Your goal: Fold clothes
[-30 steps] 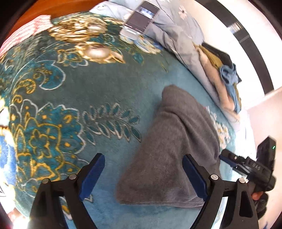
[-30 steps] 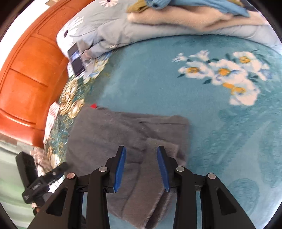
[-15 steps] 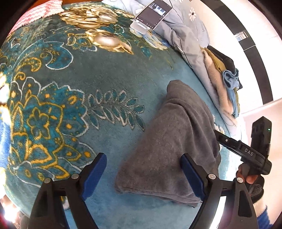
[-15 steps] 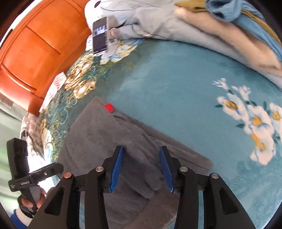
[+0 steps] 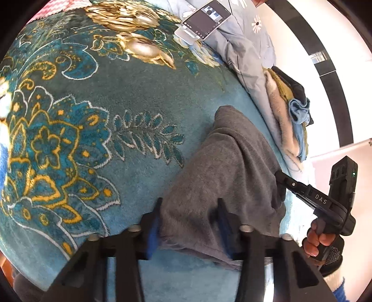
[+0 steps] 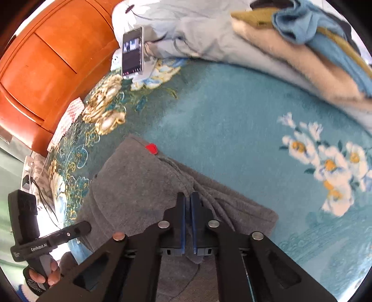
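Only the right wrist view shows the small red tag (image 6: 151, 148) at the far corner of the folded grey fleece garment (image 6: 144, 185) and the orange wooden headboard (image 6: 46, 65) far ahead to the left of the jaws; only the left wrist view shows the white wall with black bands (image 5: 325, 58) beyond the bed. The garment lies on the teal floral plush blanket (image 5: 93, 104) covering the bed. The right gripper (image 6: 187, 197) has its jaws clenched on a raised fold of the garment. The left gripper (image 5: 189, 209) straddles the garment's near edge, jaws part-closed with cloth between them; whether they pinch it I cannot tell. Ahead of both jaws, a smartphone (image 5: 205, 19) leans on pale grey bedding (image 6: 186, 27) beside a pile of beige and blue clothes (image 6: 302, 46). Each hand (image 5: 318, 237) grips its handle from below.
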